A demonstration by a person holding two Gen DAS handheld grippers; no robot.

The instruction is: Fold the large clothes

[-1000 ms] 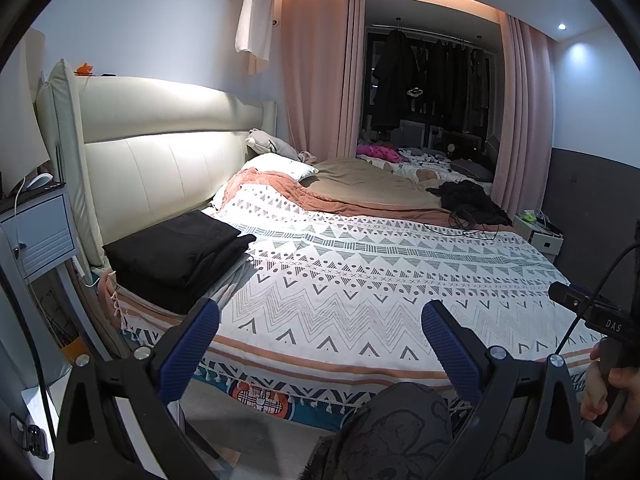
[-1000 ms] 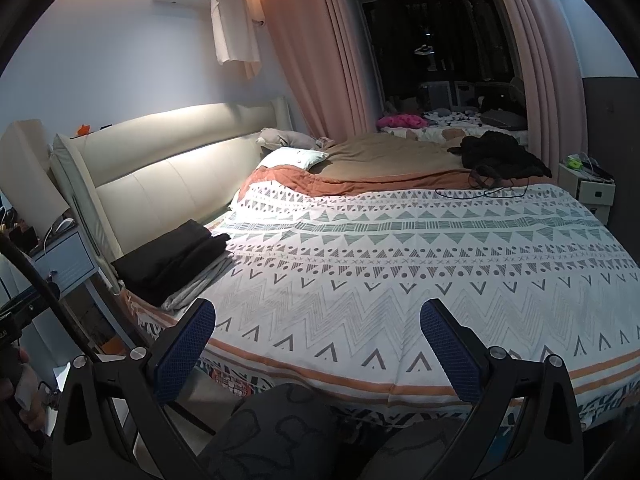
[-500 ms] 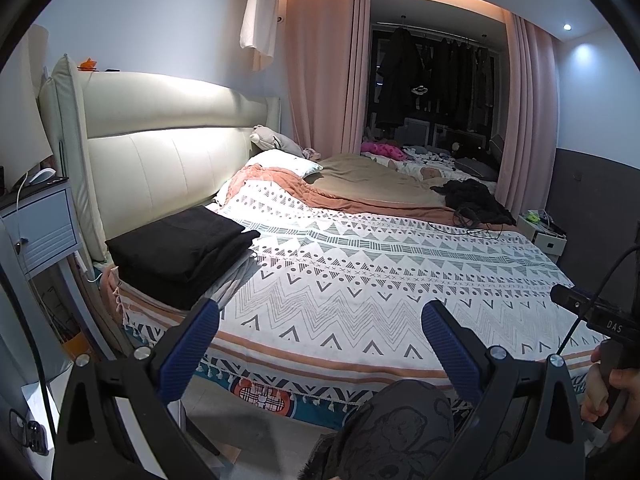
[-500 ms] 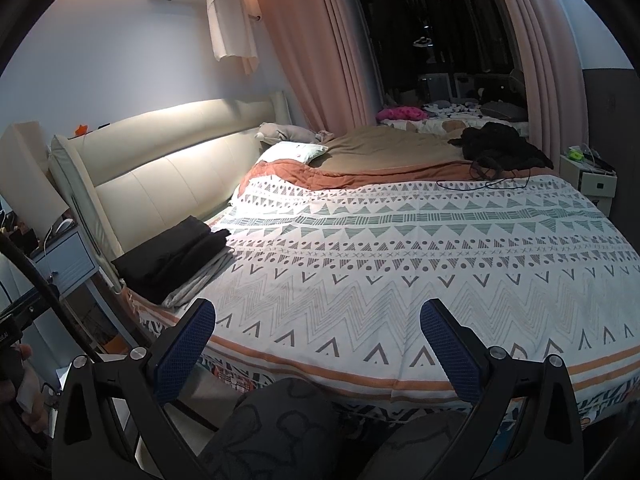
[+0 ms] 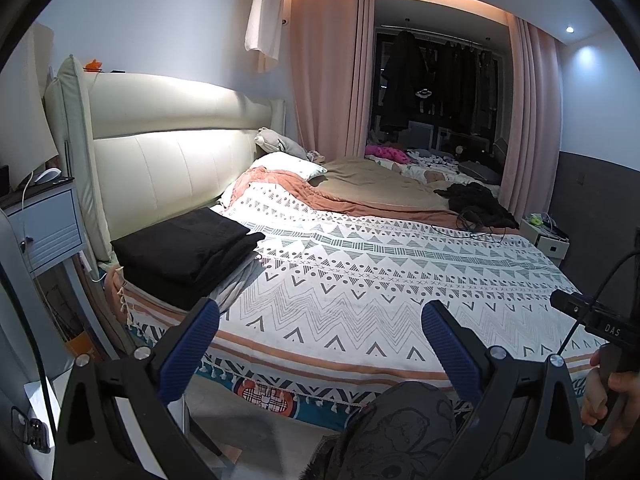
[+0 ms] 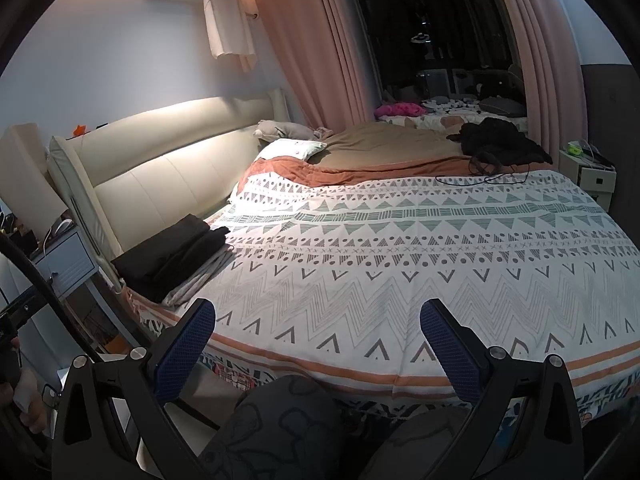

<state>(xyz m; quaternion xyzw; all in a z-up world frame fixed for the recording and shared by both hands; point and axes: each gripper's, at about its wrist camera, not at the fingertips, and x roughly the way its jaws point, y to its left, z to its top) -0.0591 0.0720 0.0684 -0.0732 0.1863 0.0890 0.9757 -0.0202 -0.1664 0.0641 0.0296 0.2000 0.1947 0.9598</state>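
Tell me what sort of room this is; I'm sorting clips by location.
A home bedroom, most likely: a large bed with a padded headboard, folded dark clothes stacked at its corner, a nightstand, and pink curtains. Both grippers are open.

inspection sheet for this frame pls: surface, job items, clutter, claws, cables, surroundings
Surface: patterned bedspread, flat, mostly bare.
Job's things: folded black clothes stacked on a grey garment near the headboard; loose black garment on the bed's far side.
Clutter: pillow, brown blanket.
Claws: left claw and right claw both open, empty, short of the bed edge.
Cables: black cable trailing across the bedspread by the loose garment.
Surroundings: pink curtains, nightstand.
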